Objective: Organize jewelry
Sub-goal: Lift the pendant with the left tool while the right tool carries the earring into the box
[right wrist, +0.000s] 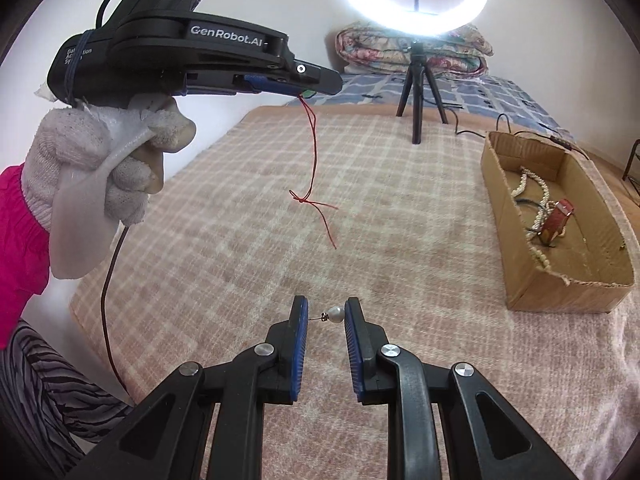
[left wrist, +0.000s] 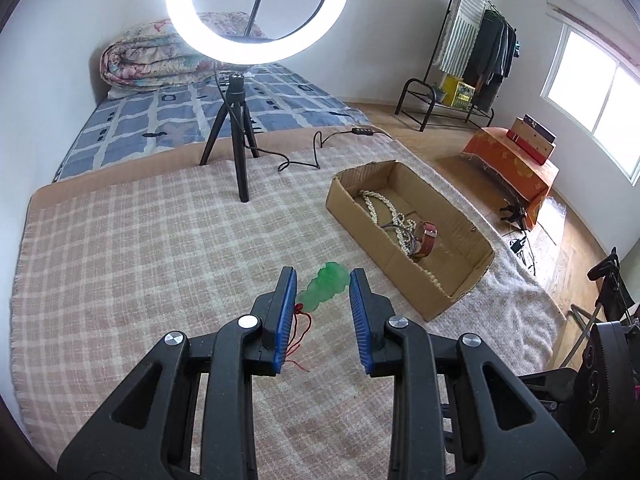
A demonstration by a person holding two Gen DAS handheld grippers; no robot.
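Jade pendant [left wrist: 325, 287]: translucent green carved stone with a lobed outline, paler toward its narrow end, held off the blanket between the blue pads of the left gripper [left wrist: 323, 280].
Red cord [right wrist: 314, 184]: thin red string tied to the pendant's narrow end; in the right wrist view it hangs straight down from the left gripper [right wrist: 316, 92], with a knot low down and two loose tails spreading below it.
Left gripper jaws: narrowed onto the pendant, both pads touching its sides; the tool is raised above the bed, held by a hand in a grey knitted glove [right wrist: 100, 168].
Pearl earring [right wrist: 334, 314]: small whitish drop-shaped bead on a short metal pin, lying on the blanket between the fingertips of the right gripper [right wrist: 326, 312].
Right gripper jaws: partly apart, low over the blanket; the bead lies just beside the right pad, and whether they touch I cannot tell.
Cardboard box [left wrist: 472, 240]: shallow open tray on the blanket to the right of both grippers, well apart from the earring.
Box contents: a cream bead necklace [left wrist: 376, 210] in loose loops and a red-strapped wristwatch [left wrist: 425, 238] resting on it.
Plaid blanket [right wrist: 400, 200]: pink and cream checks, covering the bed.
Ring light [left wrist: 258, 12]: lit, on a black tripod at the far edge of the blanket.
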